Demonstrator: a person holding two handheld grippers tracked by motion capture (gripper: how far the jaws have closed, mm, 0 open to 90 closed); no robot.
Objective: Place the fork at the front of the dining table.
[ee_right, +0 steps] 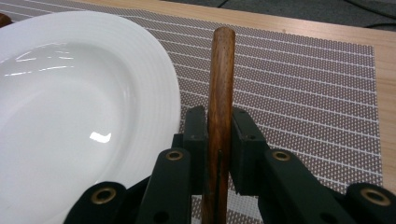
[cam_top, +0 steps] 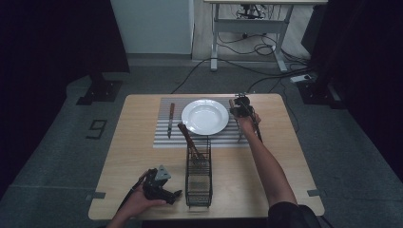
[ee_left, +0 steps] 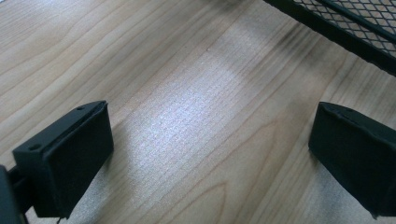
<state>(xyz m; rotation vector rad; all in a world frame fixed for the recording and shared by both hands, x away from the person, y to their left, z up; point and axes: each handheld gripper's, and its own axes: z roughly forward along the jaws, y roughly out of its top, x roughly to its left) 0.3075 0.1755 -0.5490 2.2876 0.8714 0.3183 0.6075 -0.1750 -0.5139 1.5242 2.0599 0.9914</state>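
My right gripper (cam_top: 241, 108) (ee_right: 219, 121) is shut on the brown wooden handle (ee_right: 222, 70) of a piece of cutlery. It holds it low over the striped placemat (cam_top: 164, 140) (ee_right: 303, 79), just right of the white plate (cam_top: 205, 116) (ee_right: 154, 70). The handle's round end sticks out past the jaws; its other end is hidden. My left gripper (cam_top: 177, 194) (ee_left: 210, 149) rests low on the bare wooden table (ee_left: 187, 93) at the near left, open, with nothing between its pads.
A wooden-handled knife (cam_top: 170, 118) lies on the placemat left of the plate. A black mesh basket (cam_top: 198, 178) (ee_left: 355, 28) stands in front of the plate, right of my left gripper, with a wooden-handled utensil (cam_top: 189, 140) leaning out of its far end.
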